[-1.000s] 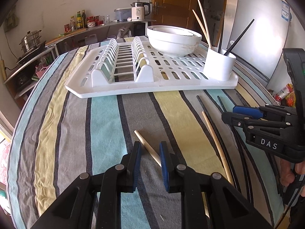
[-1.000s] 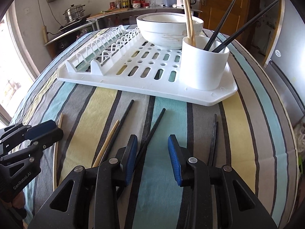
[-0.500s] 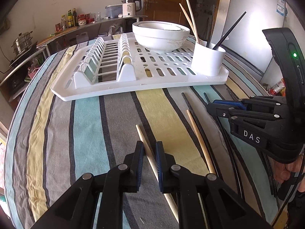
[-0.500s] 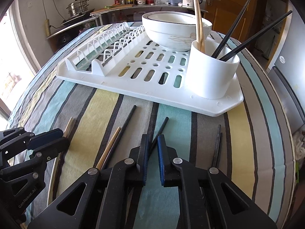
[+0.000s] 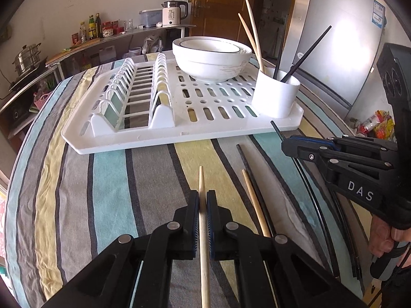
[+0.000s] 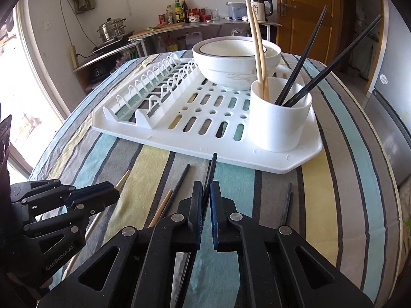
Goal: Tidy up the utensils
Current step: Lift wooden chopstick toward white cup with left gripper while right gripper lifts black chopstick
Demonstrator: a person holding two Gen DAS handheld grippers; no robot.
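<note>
My left gripper [image 5: 202,197] is shut on a wooden chopstick [image 5: 202,182], lifted off the striped cloth and pointing at the rack. My right gripper [image 6: 206,188] is shut on a black chopstick [image 6: 212,165], also lifted, its tip near the rack's front edge. The white cup [image 6: 280,118] on the rack's right corner holds two wooden and two black chopsticks; it also shows in the left wrist view [image 5: 276,95]. One wooden chopstick [image 5: 253,200] and several black ones [image 5: 254,177] lie on the cloth.
A white dish rack [image 5: 133,138] holds stacked white bowls [image 5: 212,56] behind the cup. The rack sits on a striped tablecloth [image 5: 115,192]. A fridge [image 5: 339,51] stands at the right, a kitchen counter at the back left.
Both grippers closed from open, the left on the wooden chopstick, the right on the black one. Both chopsticks have been lifted off the cloth and now point toward the rack.
</note>
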